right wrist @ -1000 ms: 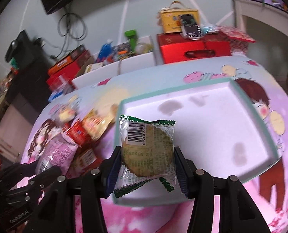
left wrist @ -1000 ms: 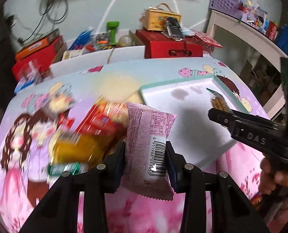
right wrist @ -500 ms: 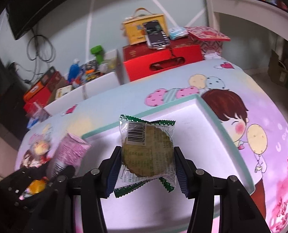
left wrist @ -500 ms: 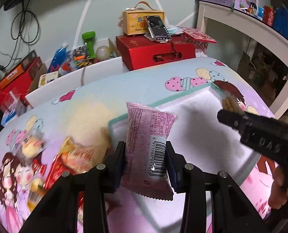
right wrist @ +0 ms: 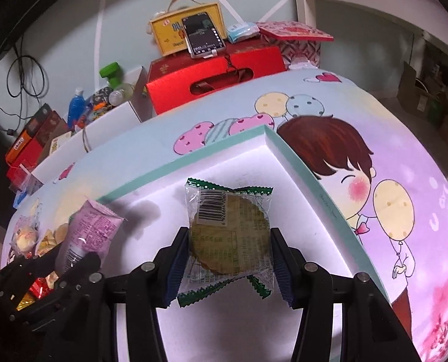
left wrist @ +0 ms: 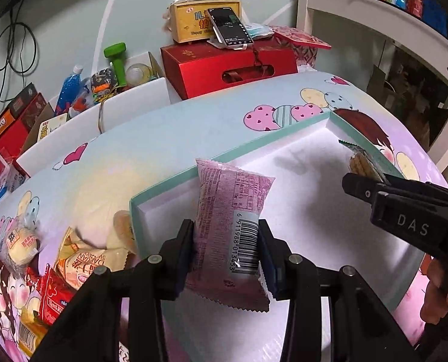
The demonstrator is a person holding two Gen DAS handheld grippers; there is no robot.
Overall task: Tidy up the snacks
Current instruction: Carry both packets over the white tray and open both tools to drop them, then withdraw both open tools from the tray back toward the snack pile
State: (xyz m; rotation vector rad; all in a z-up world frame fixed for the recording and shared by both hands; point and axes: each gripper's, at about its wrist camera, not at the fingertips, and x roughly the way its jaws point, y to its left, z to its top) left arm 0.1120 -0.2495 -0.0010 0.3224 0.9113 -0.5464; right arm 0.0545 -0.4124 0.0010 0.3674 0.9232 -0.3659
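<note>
- Left wrist view: the left gripper (left wrist: 225, 252) is clamped on a pink snack packet (left wrist: 228, 226), barcode facing the camera, held above the near left corner of a white tray with a teal rim (left wrist: 224, 158).
- At 3 o'clock the right gripper (left wrist: 359, 185) comes in over the tray holding a biscuit packet (left wrist: 361, 163); a hand (left wrist: 444, 292) grips its handle.
- At 8 o'clock a pile of loose snacks (left wrist: 73, 268) lies on the cartoon-print tablecloth (left wrist: 163, 132), just beside the tray.
- Right wrist view: the right gripper (right wrist: 228, 261) squeezes a clear, green-edged packet with a round biscuit (right wrist: 230, 235) over the tray (right wrist: 299, 163).
- At 8 o'clock the left gripper (right wrist: 76, 259) holds the pink packet (right wrist: 88, 232) over the tray's left side.
</note>
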